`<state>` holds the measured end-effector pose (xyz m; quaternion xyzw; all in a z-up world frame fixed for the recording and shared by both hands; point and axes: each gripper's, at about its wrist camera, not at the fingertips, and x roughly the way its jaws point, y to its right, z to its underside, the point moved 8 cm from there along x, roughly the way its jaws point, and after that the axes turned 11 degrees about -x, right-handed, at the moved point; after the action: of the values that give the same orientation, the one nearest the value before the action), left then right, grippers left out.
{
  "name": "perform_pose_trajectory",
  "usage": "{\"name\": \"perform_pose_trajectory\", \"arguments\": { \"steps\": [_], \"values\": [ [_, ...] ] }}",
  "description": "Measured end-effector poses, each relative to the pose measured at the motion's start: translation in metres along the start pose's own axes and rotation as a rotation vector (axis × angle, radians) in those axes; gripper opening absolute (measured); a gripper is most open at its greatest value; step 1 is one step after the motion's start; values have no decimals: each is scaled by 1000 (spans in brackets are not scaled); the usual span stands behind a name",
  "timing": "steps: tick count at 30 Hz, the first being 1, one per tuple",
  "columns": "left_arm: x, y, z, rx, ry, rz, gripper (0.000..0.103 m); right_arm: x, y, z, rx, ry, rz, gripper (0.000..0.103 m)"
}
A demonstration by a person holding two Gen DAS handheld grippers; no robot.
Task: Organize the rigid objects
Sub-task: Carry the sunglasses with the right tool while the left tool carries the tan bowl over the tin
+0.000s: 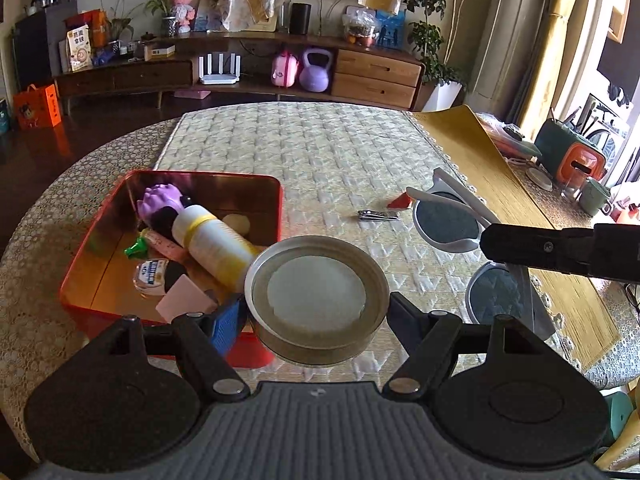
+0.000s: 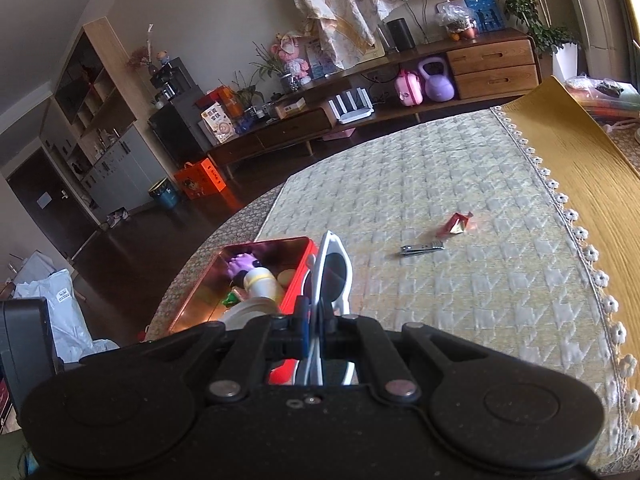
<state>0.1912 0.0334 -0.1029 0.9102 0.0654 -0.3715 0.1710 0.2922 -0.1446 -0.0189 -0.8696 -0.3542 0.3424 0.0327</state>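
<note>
My left gripper (image 1: 317, 312) is shut on a round metal tin (image 1: 316, 300) with a white disc inside, held in the air just right of the red box (image 1: 76, 280). The red box holds a white bottle (image 1: 216, 242), a purple toy (image 1: 158, 200) and other small items. My right gripper (image 2: 316, 322) is shut on white sunglasses (image 2: 332, 272), which stand on edge above the box's right wall (image 2: 298, 276). From the left wrist view those sunglasses (image 1: 448, 220) hang off the right gripper's dark finger (image 1: 560, 248). Nail clippers (image 1: 378, 215) and a red wrapper (image 1: 400, 202) lie on the quilted cloth.
The quilted cloth (image 1: 320, 152) covers the round table; a yellow mat (image 1: 480, 168) lies along its right side. Cups and an orange-and-green appliance (image 1: 572, 160) stand at the far right. A long wooden sideboard (image 1: 240, 68) runs behind the table.
</note>
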Motion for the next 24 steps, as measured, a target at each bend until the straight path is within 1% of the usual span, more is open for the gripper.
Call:
{"name": "perform_pose_trajectory", "arguments": {
  "steps": [12, 18, 21, 24],
  "values": [
    [-11, -79, -32, -42, 40, -78, 76, 32, -37, -7, -47, -18, -35, 4],
    [-4, -113, -41, -59, 25, -118, 76, 53, -46, -15, -73, -39, -55, 4],
    [2, -126, -43, -75, 14, -127, 76, 65, -50, -20, -85, -47, -67, 4],
    [8, -131, -44, -67, 5, -132, 76, 78, -53, -26, -108, -55, -71, 4]
  ]
}}
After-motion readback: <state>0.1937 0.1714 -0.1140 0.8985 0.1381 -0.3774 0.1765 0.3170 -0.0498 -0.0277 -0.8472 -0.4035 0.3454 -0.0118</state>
